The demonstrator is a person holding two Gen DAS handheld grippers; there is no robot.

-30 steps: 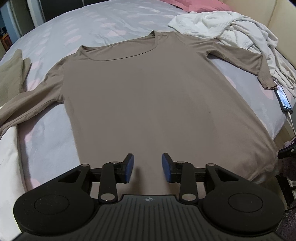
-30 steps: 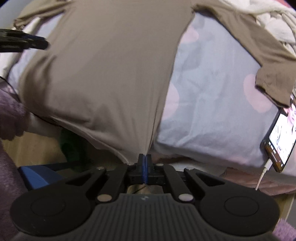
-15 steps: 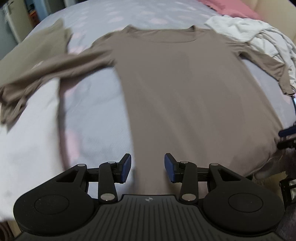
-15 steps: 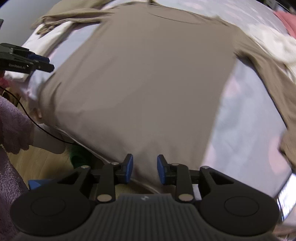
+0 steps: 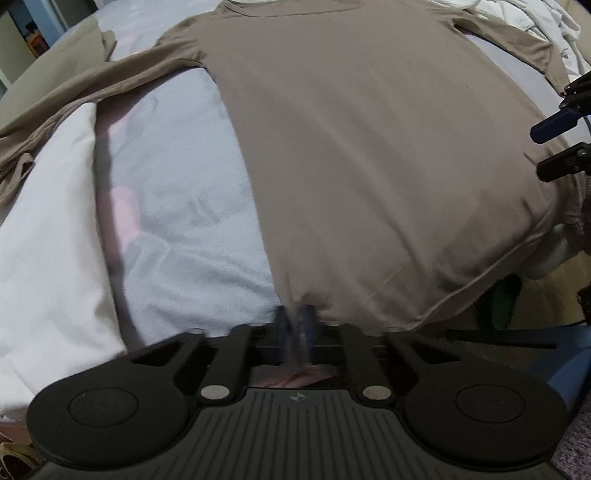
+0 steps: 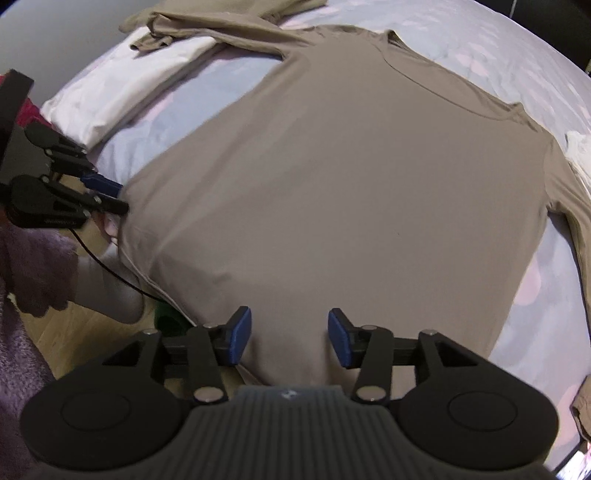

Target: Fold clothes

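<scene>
So the shirt (image 6: 354,177), a taupe long-sleeve, lies flat and face up on the bed (image 5: 177,177), hem hanging a bit over the bed's near edge. Taking the shirt as the landmark: the left gripper (image 5: 295,326) is at its bottom hem corner, on the side by the white pillow (image 5: 48,236). Its blue pads are blurry, but they're pressed together and the hem corner looks pinched between them. The right gripper (image 6: 290,338) hovers over the hem toward the opposite corner. Its jaws have just been opening and now stand spread apart, with only flat fabric showing beneath the gap and nothing gripped.

One sleeve (image 6: 576,236) runs out straight on the right gripper's side. The other sleeve (image 5: 81,99) trails off past the pillow toward a second taupe garment (image 6: 221,14) beyond the shirt's shoulder. White laundry (image 5: 532,22) is heaped past the shirt's far shoulder on the right side.
</scene>
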